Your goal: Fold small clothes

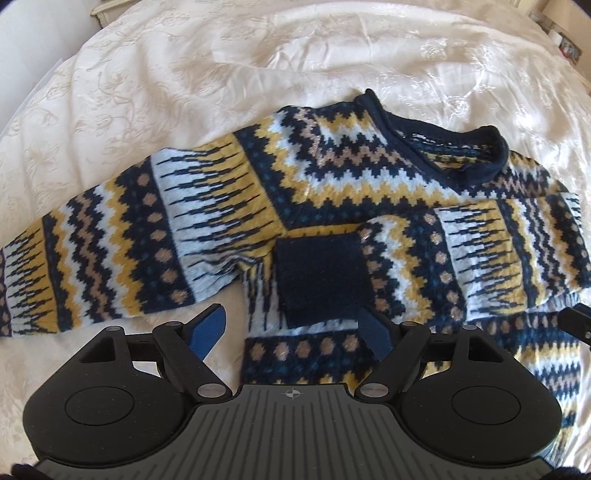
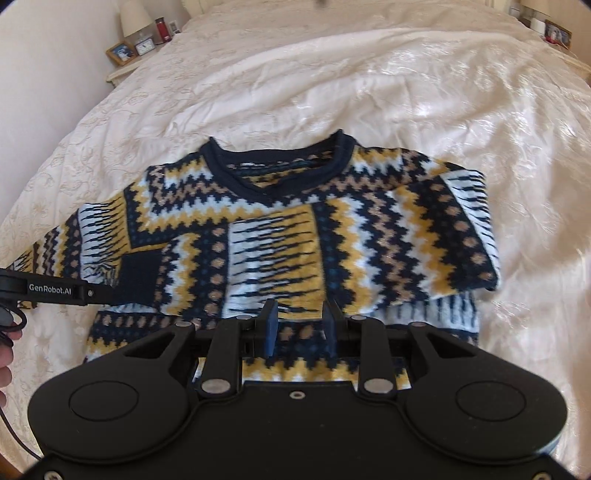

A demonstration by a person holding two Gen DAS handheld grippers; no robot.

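Observation:
A small knitted sweater (image 1: 332,177) with navy, yellow and white zigzags lies flat on the bed, neckline away from me. One sleeve (image 1: 110,240) stretches out to the left. The other sleeve (image 2: 277,251) is folded across the chest and ends in a navy cuff (image 1: 317,273). My left gripper (image 1: 291,328) is open wide just in front of that cuff, holding nothing. My right gripper (image 2: 300,325) hovers over the sweater's lower body (image 2: 295,365), its blue pads a little apart with nothing between them. The left gripper's black finger (image 2: 99,294) reaches in beside the cuff (image 2: 140,275).
A cream embroidered bedspread (image 2: 332,81) surrounds the sweater on all sides. A nightstand (image 2: 125,70) with a photo frame, clock, lamp and red bottle stands at the far left. More frames (image 2: 557,33) sit at the far right. A hand (image 2: 5,363) shows at the left edge.

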